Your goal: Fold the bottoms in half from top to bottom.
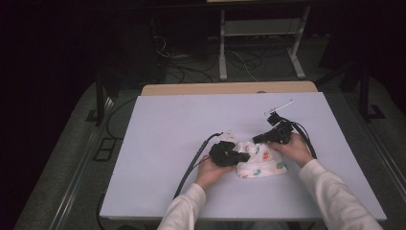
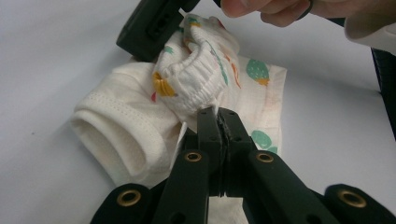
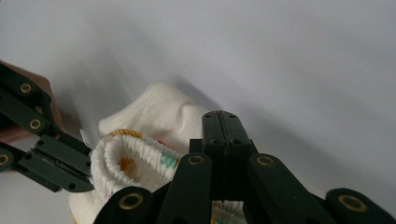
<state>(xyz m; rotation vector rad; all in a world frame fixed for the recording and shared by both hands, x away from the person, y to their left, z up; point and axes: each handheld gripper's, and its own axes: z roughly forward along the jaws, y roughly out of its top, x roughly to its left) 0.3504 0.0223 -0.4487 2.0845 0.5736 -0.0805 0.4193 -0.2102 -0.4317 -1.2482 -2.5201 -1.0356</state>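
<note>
A: Garment (image 1: 258, 163) is lying bunched near the middle of the white table (image 1: 158, 129), toward the near edge. White baby cloth, coloured prints.

B: Left gripper (image 1: 242, 156)?

A: Sitting at the cloth's left side, jaws pressed together and pinching a bit of fabric just under the gathered elastic cuff (image 2: 196, 79). A ribbed cuff opening (image 2: 107, 135) is lying to the left in its own view.

B: Right gripper (image 1: 256, 139)?

A: Coming in over the far right of the garment, jaws closed tight, gripping the ruffled edge (image 3: 135, 161). Right hand (image 1: 294, 148) is resting just beside the cloth.
</note>
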